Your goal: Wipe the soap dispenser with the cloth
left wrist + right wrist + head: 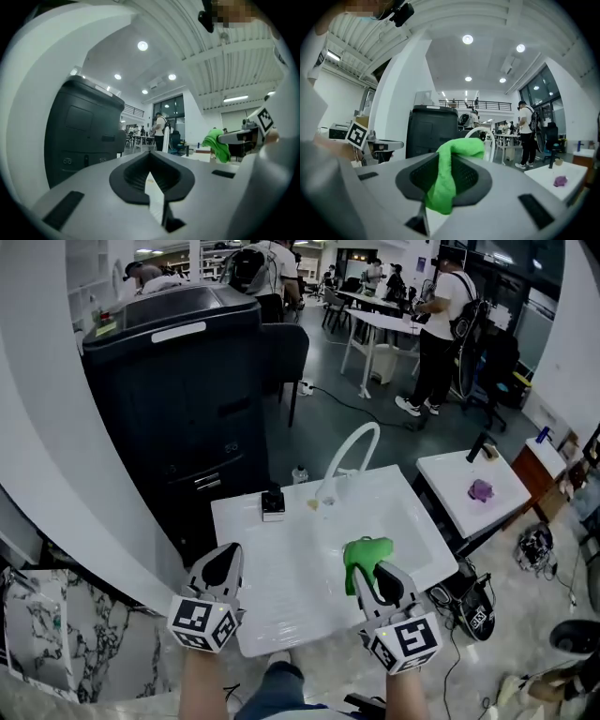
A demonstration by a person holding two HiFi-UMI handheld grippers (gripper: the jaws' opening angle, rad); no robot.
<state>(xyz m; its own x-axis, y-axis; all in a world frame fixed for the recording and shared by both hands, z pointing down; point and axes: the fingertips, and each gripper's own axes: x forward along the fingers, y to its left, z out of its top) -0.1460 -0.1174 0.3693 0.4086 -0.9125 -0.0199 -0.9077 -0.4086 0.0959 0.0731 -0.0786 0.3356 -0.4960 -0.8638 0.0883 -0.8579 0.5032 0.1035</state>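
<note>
The left gripper (223, 564) sits above the near left corner of the white tabletop (281, 615) and points level toward the far edge. In the left gripper view, the left gripper (151, 161) has its jaws brought fully together, with the black pads (136, 176) meeting along their length. Nothing is between them.

The right gripper (373, 574) sits above the near edge of the tabletop, toward the near right corner, and also points level. Its jaws are clamped on the green cloth (366, 552). In the right gripper view, the cloth (444, 185) runs as a bunched strip between the jaws of the right gripper (446, 161), folds over their tips and hangs out below the pads.

The soap dispenser (273, 503) is a small white body with a dark top. It stands upright at the far edge of the tabletop, near the far left corner. It is well apart from both grippers and from the cloth.

A white arched faucet (352, 451) rises from the middle of the far edge, just to the right of the dispenser.

A large black cabinet (178, 399) stands on the floor beyond the far left corner. A second white table (450, 493) stands off the right edge and carries a small purple object (481, 489).
</note>
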